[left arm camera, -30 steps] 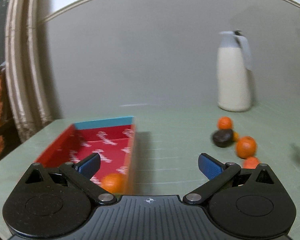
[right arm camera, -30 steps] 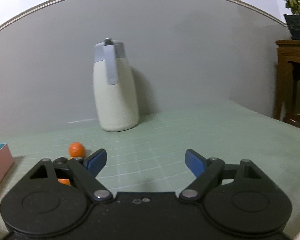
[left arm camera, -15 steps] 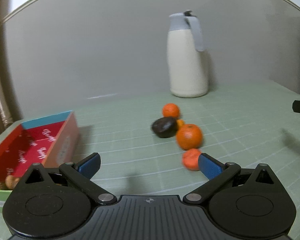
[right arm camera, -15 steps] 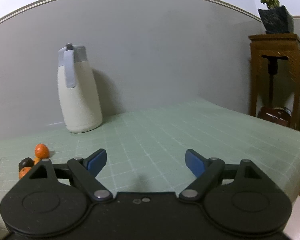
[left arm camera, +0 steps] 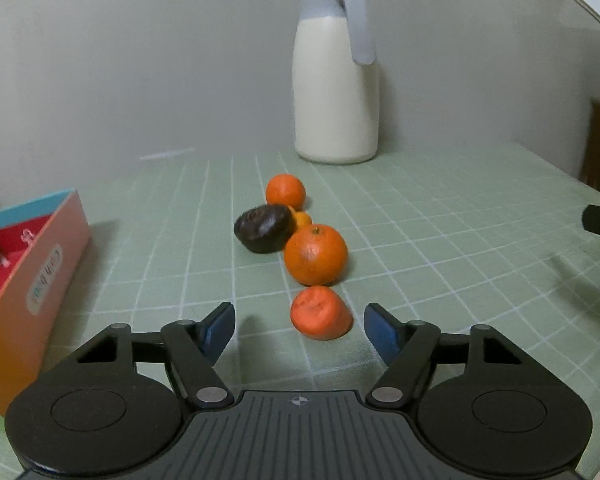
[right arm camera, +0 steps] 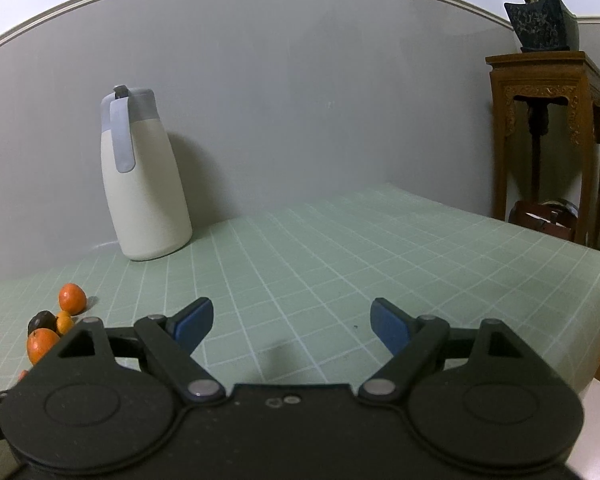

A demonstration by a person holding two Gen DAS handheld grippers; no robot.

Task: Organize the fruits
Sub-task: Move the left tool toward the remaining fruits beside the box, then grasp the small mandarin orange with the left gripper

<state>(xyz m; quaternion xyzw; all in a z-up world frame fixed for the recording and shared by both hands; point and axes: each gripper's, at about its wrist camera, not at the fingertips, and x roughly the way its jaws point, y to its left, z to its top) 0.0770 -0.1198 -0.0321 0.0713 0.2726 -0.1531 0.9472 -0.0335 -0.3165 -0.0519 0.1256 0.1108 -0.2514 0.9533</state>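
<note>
The red box point(left arm camera: 28, 280) at the counter's left edge carries an oval label on its side, too blurred to read; white script inside is illegible too.

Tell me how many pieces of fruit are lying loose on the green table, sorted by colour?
Orange: 4 — far round orange fruit, tiny orange fruit tucked behind the dark one, big round orange fruit, squashed reddish-orange fruit nearest the camera.
Dark brown: 1 — wrinkled dark brown fruit.
Total: 5
</note>
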